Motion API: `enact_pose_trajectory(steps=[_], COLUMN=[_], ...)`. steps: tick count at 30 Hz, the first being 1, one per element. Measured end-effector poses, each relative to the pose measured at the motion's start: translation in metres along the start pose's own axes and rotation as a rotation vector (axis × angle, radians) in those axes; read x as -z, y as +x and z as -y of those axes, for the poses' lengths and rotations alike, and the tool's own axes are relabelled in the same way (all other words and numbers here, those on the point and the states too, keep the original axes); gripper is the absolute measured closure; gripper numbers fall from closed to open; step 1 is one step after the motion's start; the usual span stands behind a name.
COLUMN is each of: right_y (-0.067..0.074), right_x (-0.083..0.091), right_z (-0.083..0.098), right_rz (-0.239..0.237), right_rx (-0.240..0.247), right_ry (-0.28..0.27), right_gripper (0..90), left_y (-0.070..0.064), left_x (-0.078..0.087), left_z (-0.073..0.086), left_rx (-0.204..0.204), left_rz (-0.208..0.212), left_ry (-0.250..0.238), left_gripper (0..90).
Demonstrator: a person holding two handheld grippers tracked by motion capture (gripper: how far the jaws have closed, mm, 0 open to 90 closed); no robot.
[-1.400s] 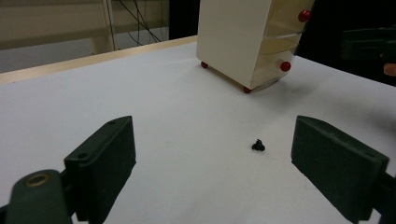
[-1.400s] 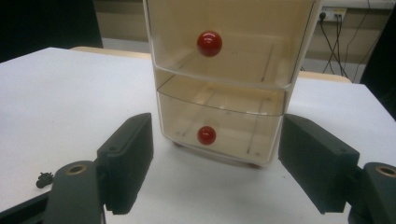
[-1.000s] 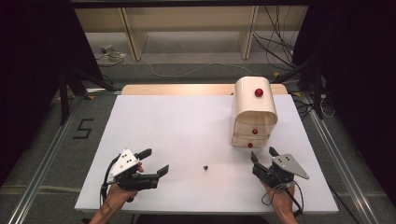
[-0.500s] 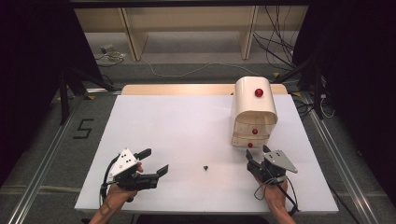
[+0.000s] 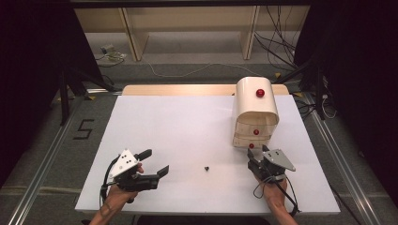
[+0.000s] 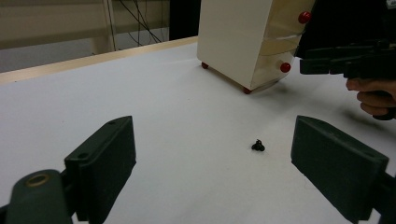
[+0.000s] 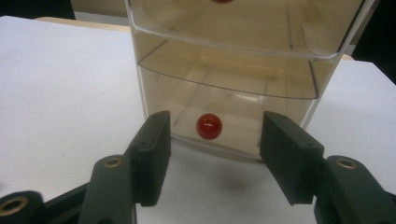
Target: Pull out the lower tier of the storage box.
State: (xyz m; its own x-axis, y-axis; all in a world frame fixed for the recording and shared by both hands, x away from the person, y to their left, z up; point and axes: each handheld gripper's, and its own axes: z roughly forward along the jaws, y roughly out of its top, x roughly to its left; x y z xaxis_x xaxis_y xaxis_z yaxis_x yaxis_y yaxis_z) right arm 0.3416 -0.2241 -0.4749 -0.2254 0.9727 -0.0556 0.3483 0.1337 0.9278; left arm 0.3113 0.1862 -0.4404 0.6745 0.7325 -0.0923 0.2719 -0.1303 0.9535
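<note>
Right gripper [image 7: 212,161] lines up on bottom drawer's red knob [image 7: 208,126], dead ahead. Jaws have just been closing, knob not yet between them. Left gripper [image 5: 152,164] idles, jaws apart, near the table's [image 5: 187,122] front edge.

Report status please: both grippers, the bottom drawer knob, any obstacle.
Right gripper open, jaws just closing, red knob between them, untouched. Left gripper open, idle. Small black bit on table, not in the way.

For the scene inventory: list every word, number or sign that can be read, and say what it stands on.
"5": dark numeral on the grey floor, left of the white table.
No readable text on the drawer cabinet, the left gripper or the right gripper.
</note>
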Motion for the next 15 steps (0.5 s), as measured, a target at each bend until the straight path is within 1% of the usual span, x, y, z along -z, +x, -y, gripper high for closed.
enact_pose_trajectory(steps=[3, 8, 11, 15], right_y=[0.0, 0.0011, 0.0019, 0.0022], right_x=[-0.0021, -0.0046, -0.0072, -0.0087], right_z=[0.0006, 0.0013, 0.0024, 0.0027], right_rz=[0.006, 0.009, 0.012, 0.017], right_rx=[-0.006, -0.007, -0.01, -0.012], right_ry=[0.004, 0.006, 0.014, 0.014], right_gripper=[47.7, 49.6, 51.2, 52.6], left_y=[-0.0003, -0.0001, -0.0003, 0.0], left_x=[-0.0002, -0.0003, -0.0001, -0.0002], left_z=[0.0002, 0.0001, 0.0001, 0.0002], left_rx=[-0.006, 0.001, -0.006, -0.004], left_rz=[0.001, 0.0, 0.001, 0.001], left_ry=[0.003, 0.0, 0.003, 0.003], left_gripper=[13.6, 13.6, 13.6, 13.6])
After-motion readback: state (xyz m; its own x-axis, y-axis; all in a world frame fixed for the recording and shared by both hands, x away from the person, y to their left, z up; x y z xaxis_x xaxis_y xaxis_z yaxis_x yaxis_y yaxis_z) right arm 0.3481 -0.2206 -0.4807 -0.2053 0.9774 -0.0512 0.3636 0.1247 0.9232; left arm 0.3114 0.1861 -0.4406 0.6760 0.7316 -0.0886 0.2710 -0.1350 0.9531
